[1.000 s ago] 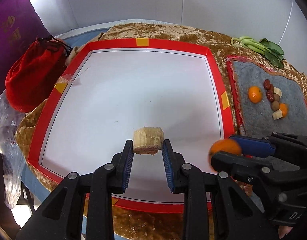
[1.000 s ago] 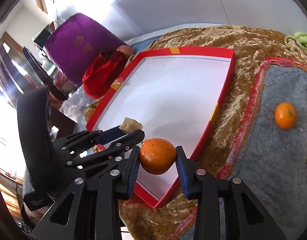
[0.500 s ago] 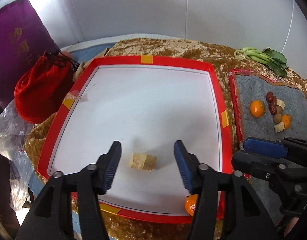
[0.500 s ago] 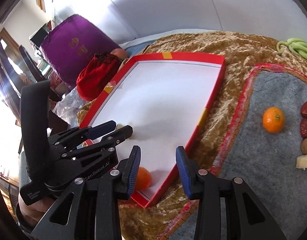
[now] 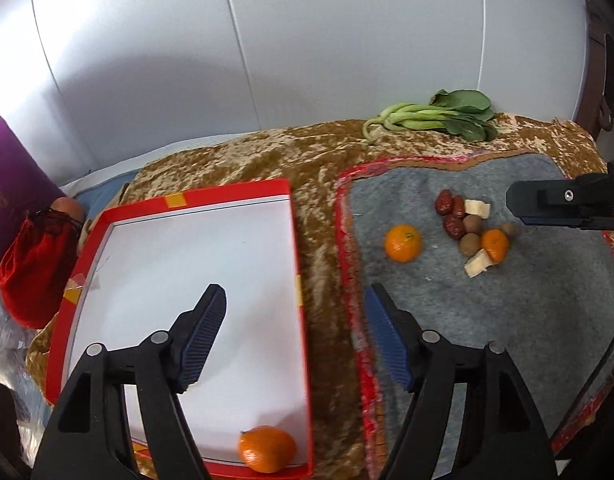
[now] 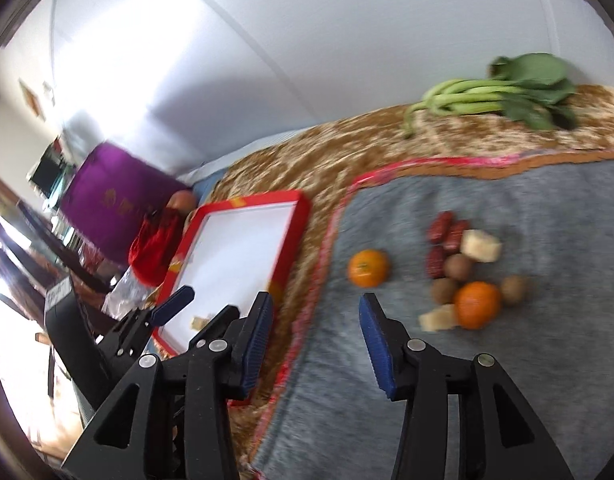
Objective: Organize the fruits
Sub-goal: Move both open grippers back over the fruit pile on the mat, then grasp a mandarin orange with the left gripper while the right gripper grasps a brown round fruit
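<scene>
Both grippers, left (image 5: 295, 328) and right (image 6: 315, 332): jaws parted, just opening, empty.
Placed in red-rimmed white tray (image 5: 303, 344): one round orange tangerine (image 5: 267, 449), one pale cube (image 6: 198, 323). Remaining on grey felt mat (image 5: 527, 320): mixed fruit pile (image 5: 473, 228).

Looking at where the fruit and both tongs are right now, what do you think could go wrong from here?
1. The orange in the red tray sits right against its near corner; a knock might tip it over the low rim.
2. On the grey mat, the other orange touches the brown fruits and a pale chunk, so the open right tongs may scatter them.
</scene>
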Demonstrator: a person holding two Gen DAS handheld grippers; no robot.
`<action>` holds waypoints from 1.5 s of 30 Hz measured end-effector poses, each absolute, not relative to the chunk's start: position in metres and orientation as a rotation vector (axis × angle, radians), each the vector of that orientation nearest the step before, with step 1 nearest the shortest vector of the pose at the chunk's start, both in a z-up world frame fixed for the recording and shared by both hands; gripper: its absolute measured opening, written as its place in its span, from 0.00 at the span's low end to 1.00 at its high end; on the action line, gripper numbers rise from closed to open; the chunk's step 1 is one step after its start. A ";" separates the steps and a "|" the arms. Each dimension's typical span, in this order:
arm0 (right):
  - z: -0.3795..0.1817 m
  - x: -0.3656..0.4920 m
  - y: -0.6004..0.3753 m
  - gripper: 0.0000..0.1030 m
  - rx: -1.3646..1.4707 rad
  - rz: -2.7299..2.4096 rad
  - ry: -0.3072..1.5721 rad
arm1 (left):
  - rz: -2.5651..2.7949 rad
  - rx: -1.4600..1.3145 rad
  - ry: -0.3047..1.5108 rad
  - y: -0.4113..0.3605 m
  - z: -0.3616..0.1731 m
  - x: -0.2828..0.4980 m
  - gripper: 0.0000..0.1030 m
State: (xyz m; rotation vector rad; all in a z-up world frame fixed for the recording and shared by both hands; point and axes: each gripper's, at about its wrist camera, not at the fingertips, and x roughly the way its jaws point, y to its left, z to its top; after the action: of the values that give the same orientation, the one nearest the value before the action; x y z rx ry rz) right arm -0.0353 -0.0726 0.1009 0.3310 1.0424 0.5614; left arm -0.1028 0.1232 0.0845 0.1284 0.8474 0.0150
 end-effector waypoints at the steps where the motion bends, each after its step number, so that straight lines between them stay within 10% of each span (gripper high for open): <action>1: 0.101 -0.033 -0.087 0.48 0.352 0.534 1.043 | -0.004 0.131 0.847 0.116 0.085 -0.101 0.74; 26: 0.030 0.018 -0.156 0.42 0.626 0.219 1.306 | -0.262 0.434 0.957 0.052 0.047 -0.031 0.73; 45: 0.017 0.027 -0.133 0.22 0.567 0.174 1.322 | -0.365 0.370 1.070 0.053 0.028 -0.009 0.32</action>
State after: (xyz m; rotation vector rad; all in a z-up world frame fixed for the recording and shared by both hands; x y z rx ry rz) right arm 0.0270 -0.1333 0.0170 0.5666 1.3224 0.1741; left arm -0.0089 0.0526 0.0278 0.3695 1.0704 -0.3653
